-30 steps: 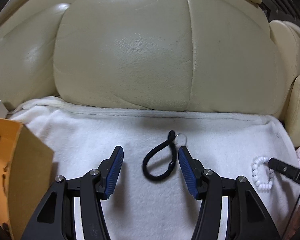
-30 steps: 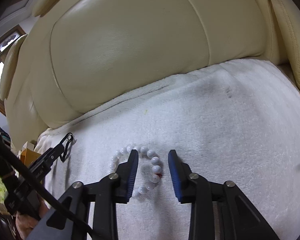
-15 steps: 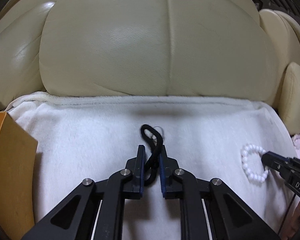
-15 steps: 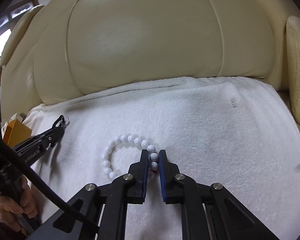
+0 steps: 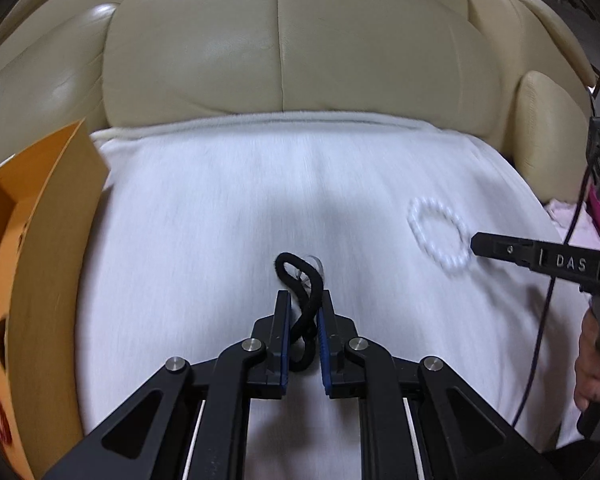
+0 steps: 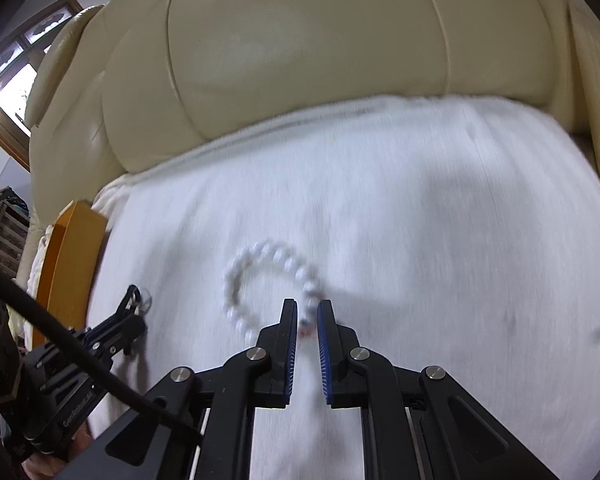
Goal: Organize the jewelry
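The left gripper is clenched on a black cord, a looped strap whose upper end curls clear of the pads while its lower end bulges between the blue-lined jaws; a small clear ring or clasp sits at the loop's top, though blur makes it hard to say which. The pinch at mid-loop likely serves to lift the whole cord in one go. The right gripper is clenched too, on a white bead bracelet, nipping it at the near right of its ring where a small red mark shows between the pads; the rest of the ring hangs free toward the left. Both pieces lie just over a white towel spread on the seat of a cream leather sofa, a soft pale surface that keeps small pieces from rolling off. At the towel's left edge stands an orange box, open toward the camera, with dark and red shapes blurred inside; it is probably where the jewelry is meant to go, and both pieces are outside it. In the left view the right gripper reaches in from the right, held by a hand, a cable trailing below. Its side bears raised letters reading "DAS". No other writing is legible.
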`<state>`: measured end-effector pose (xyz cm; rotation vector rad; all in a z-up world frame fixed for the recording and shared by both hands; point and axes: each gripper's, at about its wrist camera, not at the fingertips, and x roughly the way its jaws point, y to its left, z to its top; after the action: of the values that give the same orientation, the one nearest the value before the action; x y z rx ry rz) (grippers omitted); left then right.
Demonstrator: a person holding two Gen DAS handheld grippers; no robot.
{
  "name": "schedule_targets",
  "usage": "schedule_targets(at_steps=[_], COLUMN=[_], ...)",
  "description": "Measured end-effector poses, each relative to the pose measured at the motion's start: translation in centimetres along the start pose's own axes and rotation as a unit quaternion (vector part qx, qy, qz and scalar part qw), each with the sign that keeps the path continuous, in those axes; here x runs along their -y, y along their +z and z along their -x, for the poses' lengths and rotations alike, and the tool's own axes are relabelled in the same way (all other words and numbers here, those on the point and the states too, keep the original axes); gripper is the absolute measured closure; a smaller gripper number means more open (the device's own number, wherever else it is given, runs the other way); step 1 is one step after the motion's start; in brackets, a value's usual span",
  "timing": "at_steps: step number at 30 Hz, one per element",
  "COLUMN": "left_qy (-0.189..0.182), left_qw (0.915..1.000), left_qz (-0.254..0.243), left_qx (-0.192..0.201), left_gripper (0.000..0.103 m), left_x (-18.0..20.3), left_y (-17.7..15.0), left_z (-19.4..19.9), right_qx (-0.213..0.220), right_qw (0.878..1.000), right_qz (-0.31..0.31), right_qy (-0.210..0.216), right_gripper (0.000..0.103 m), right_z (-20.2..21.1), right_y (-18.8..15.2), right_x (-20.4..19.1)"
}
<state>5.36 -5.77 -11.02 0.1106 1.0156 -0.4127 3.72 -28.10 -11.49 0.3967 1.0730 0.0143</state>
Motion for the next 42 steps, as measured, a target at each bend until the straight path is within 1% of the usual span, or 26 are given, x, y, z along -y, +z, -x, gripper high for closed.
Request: schedule_targets(at_steps=[3, 4, 6, 7, 8, 10, 11, 13, 14, 18, 20, 22, 23, 25, 27, 29, 30, 31, 32, 33, 34, 37, 39, 40, 41, 42], left_qy=[-0.003, -0.005, -0.011, -0.010, -0.007, 0.000, 0.002, 0.003, 0.004, 0.009, 0.009, 0.008, 0.007, 0.002, -0.002, -0.003, -0.004, -0.007, -0.008, -0.009, -0.009, -0.019, -0.025, -0.027, -0.027, -0.028], left_qw=[0.9999, 0.9998, 0.9996, 0.9996, 0.9996, 0.9996, 0.9996, 0.9995, 0.9995, 0.9999, 1.0000, 0.9999, 0.9998, 0.9997, 0.9995, 0.9993, 0.9992, 0.9992, 0.9992, 0.9992, 0.9993, 0.9992, 0.9991, 0.9990, 0.9990, 0.9990], left_qz=[0.010, 0.017, 0.022, 0.024, 0.026, 0.027, 0.027, 0.032, 0.032, 0.011, -0.002, -0.012, -0.016, -0.021, -0.024, -0.028, -0.028, -0.028, -0.027, -0.025, -0.023, -0.021, -0.024, -0.026, -0.027, -0.026], left_qx=[-0.005, -0.008, -0.009, -0.010, -0.007, 0.001, 0.003, 0.004, 0.003, 0.005, 0.004, -0.002, -0.006, -0.012, -0.019, -0.024, -0.026, -0.028, -0.029, -0.030, -0.029, -0.029, -0.025, -0.024, -0.023, -0.023], left_gripper=[0.090, 0.086, 0.073, 0.056, 0.046, 0.046, 0.046, 0.046, 0.046, 0.046, 0.046, 0.046, 0.046, 0.046, 0.046, 0.046, 0.046, 0.046, 0.046, 0.046, 0.046, 0.046, 0.053, 0.061, 0.065, 0.065], left_x=[-0.8, -1.1, -2.0, -2.3, -2.6, -3.4, -3.8, -4.3, -4.1, -3.1, -2.3, -1.7, -1.5, -1.6, -1.8, -2.1, -2.3, -2.5, -2.7, -2.9, -3.0, -3.0, -2.8, -2.8, -2.6, -2.5], left_y=[-2.6, -3.4, -4.8, -5.4, -5.8, -6.6, -7.0, -6.7, -6.0, -5.3, -5.0, -4.8, -4.7, -4.7, -4.8, -4.9, -5.0, -5.0, -5.0, -5.0, -5.0, -4.9, -5.0, -5.0, -4.9, -4.9], left_z=[2.0, 2.8, 4.1, 4.4, 4.9, 6.0, 6.4, 6.7, 6.0, 5.5, 4.9, 4.1, 3.9, 3.8, 3.6, 3.6, 3.6, 3.6, 3.6, 3.6, 3.6, 3.6, 3.7, 3.6, 3.6, 3.5], right_qx=[0.003, 0.003, 0.006, 0.011, 0.016, 0.016, 0.022, 0.037, 0.042, 0.055, 0.056, 0.055, 0.057, 0.073, 0.074, 0.067, 0.058, 0.048, 0.049, 0.051, 0.046, 0.029, 0.026, 0.024, 0.021, 0.018], right_qw=[1.000, 1.000, 1.000, 1.000, 1.000, 1.000, 0.999, 0.998, 0.998, 0.997, 0.997, 0.998, 0.998, 0.997, 0.997, 0.996, 0.996, 0.996, 0.996, 0.995, 0.995, 0.997, 0.996, 0.996, 0.996, 0.997], right_qz=[0.002, 0.000, -0.002, -0.001, -0.003, -0.016, -0.026, -0.039, -0.043, -0.047, -0.044, -0.034, -0.028, -0.010, 0.000, -0.001, -0.002, -0.002, 0.005, 0.020, 0.030, 0.052, 0.071, 0.075, 0.076, 0.075], right_qy=[0.001, 0.002, 0.002, 0.001, 0.001, 0.003, 0.009, 0.011, 0.012, 0.014, 0.011, 0.003, 0.000, -0.010, -0.035, -0.067, -0.071, -0.070, -0.074, -0.081, -0.079, -0.054, -0.047, -0.042, -0.035, -0.025], right_gripper=[0.092, 0.092, 0.092, 0.091, 0.091, 0.085, 0.085, 0.085, 0.085, 0.084, 0.079, 0.059, 0.056, 0.055, 0.055, 0.060, 0.070, 0.078, 0.080, 0.090, 0.092, 0.092, 0.092, 0.092, 0.092, 0.092], right_z=[1.3, 1.5, 2.6, 3.3, 3.8, 4.9, 5.5, 6.6, 6.7, 6.7, 6.1, 4.9, 4.5, 3.6, 2.3, 0.7, -0.1, -0.9, -1.1, -1.2, -1.2, -0.7, -0.1, 0.3, 0.6, 1.1], right_y=[-2.3, -3.0, -4.2, -4.9, -5.4, -6.5, -7.0, -7.3, -7.0, -5.6, -4.5, -3.0, -2.4, -1.2, -0.3, 0.2, 0.3, 0.3, 0.2, 0.1, -0.1, -1.3, -2.2, -2.7, -3.0, -3.5], right_x=[-0.2, -0.3, -0.4, -0.3, 0.0, 0.5, 0.9, 1.6, 1.8, 1.8, 1.3, 0.5, 0.1, -0.6, -0.8, -0.7, -0.6, -0.6, -0.9, -1.5, -2.1, -3.5, -4.2, -4.3, -4.2, -4.0])
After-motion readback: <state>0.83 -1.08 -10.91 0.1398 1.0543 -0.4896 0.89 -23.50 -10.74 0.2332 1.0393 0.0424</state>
